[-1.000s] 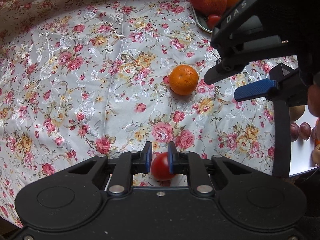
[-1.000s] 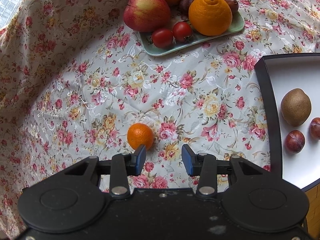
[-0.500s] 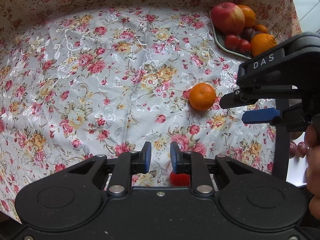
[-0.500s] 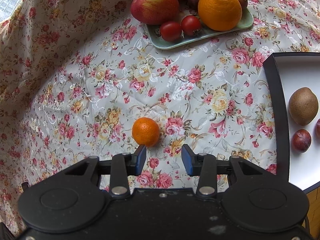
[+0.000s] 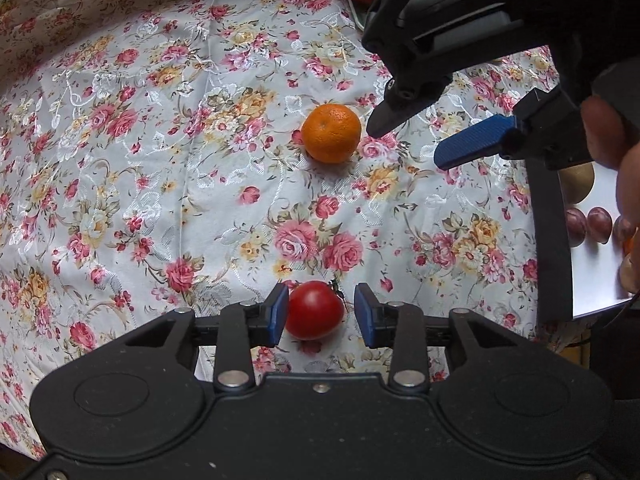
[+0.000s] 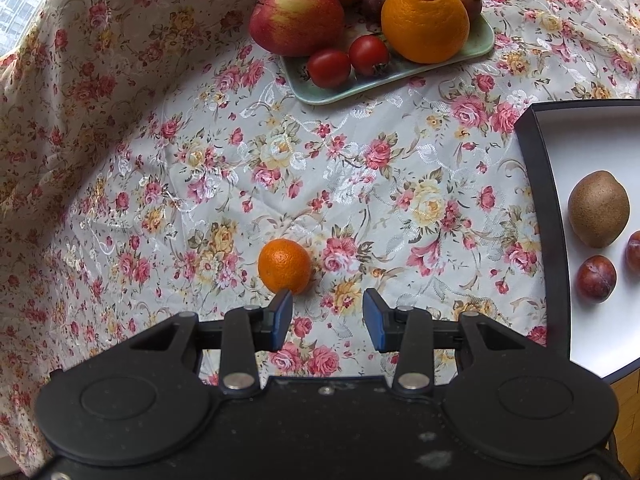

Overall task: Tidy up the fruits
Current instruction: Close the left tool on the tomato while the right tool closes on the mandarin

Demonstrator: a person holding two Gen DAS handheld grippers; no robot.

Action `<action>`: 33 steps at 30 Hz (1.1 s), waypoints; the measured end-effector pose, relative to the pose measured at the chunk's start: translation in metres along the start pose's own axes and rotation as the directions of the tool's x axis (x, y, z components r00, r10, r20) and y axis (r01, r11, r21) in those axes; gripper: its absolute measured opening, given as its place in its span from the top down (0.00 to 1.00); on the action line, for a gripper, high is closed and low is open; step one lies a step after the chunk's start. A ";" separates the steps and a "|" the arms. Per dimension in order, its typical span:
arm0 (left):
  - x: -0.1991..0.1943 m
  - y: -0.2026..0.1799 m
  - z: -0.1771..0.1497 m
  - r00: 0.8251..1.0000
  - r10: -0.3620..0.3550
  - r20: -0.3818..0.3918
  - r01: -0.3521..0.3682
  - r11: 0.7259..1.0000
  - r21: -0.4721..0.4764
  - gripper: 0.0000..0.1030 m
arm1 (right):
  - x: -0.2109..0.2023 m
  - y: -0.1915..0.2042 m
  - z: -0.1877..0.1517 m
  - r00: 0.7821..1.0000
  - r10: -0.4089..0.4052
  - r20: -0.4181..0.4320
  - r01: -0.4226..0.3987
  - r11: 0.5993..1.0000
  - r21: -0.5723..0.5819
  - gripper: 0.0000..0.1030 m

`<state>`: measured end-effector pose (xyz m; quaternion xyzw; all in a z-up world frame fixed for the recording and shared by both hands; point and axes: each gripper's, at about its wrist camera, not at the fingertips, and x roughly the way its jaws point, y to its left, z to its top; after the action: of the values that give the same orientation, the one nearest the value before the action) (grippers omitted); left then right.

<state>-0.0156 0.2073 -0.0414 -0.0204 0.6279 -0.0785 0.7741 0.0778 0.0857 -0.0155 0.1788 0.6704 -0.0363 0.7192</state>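
A red tomato (image 5: pixel 314 310) lies on the floral cloth between the jaws of my left gripper (image 5: pixel 321 313), which is open; the left pad is at its side, the right pad stands apart. A small mandarin (image 5: pixel 331 133) lies further out; in the right wrist view it (image 6: pixel 284 266) sits just beyond the left fingertip of my right gripper (image 6: pixel 326 316), which is open and empty. The right gripper (image 5: pixel 416 140) also shows in the left wrist view, close to the right of the mandarin.
A green plate (image 6: pixel 400 74) at the back holds an apple (image 6: pixel 296 14), a large orange (image 6: pixel 425 20), two tomatoes and plums. A black-rimmed white tray (image 6: pixel 538 216) at the right holds a kiwi (image 6: pixel 598 214) and plums (image 6: pixel 596 278).
My left gripper let go of the tomato, swung about, then came back with wider jaws around it. The right gripper crept closer to the mandarin.
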 end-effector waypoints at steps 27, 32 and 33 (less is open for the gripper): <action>-0.007 0.100 0.025 0.984 0.177 0.037 -0.154 0.929 -0.336 0.58 | 0.018 0.032 -0.005 0.995 -0.029 0.100 0.037 0.996 -0.076 0.59; -0.006 0.106 0.023 0.987 0.161 0.028 -0.141 0.927 -0.347 0.58 | 0.028 0.039 -0.005 0.997 -0.021 0.079 0.027 0.997 -0.070 0.59; -0.006 0.107 0.023 0.987 0.160 0.028 -0.140 0.927 -0.347 0.58 | 0.030 0.039 -0.005 0.997 -0.021 0.074 0.025 0.998 -0.064 0.59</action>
<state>0.0158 0.3119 -0.0444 -0.1095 0.6097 0.0923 0.7796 0.0871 0.1297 -0.0365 0.1462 0.6464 -0.0293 0.7483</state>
